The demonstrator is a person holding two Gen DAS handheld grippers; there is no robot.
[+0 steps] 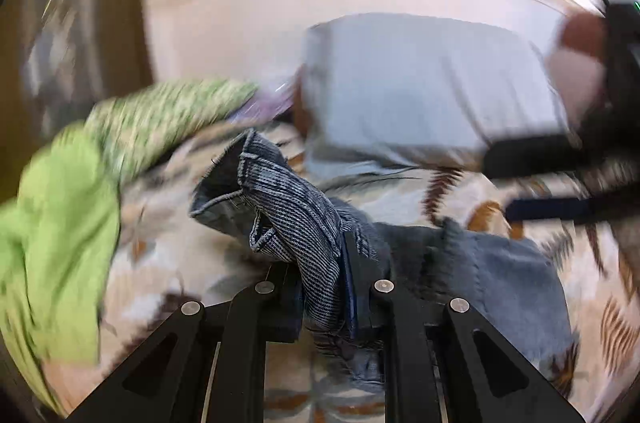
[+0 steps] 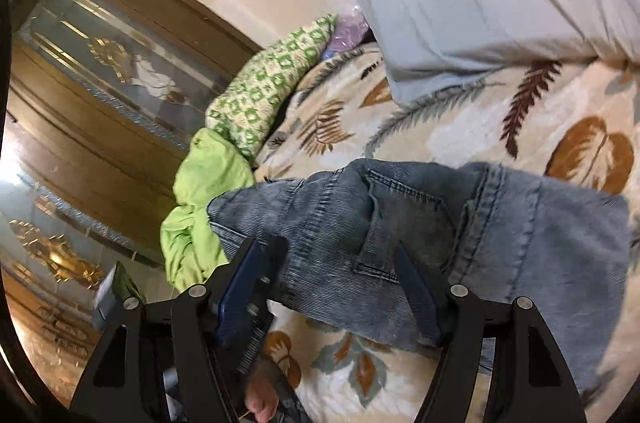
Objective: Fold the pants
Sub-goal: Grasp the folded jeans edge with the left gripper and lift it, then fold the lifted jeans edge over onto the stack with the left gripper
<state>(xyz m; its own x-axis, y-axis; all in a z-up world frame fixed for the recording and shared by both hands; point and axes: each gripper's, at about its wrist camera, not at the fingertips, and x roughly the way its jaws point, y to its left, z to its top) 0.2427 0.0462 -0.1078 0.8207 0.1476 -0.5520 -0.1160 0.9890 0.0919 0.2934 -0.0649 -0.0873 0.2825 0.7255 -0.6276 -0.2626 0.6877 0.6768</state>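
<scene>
Left wrist view shows the left gripper (image 1: 320, 279) with fingers clamped on a hem of the faded blue denim pants (image 1: 288, 219), lifted at frame centre. In the right wrist view, the right gripper (image 2: 332, 287) has its fingers spread apart over the pants (image 2: 460, 223), lying across the leaf-patterned bed blanket (image 2: 460, 127) at mid-frame.

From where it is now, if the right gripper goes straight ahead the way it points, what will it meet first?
Most likely the jeans. The right gripper has its jaws open, and the denim near the back pocket lies directly ahead between them, on the leaf-print blanket. Depth is unclear, so it may already be almost touching.
</scene>
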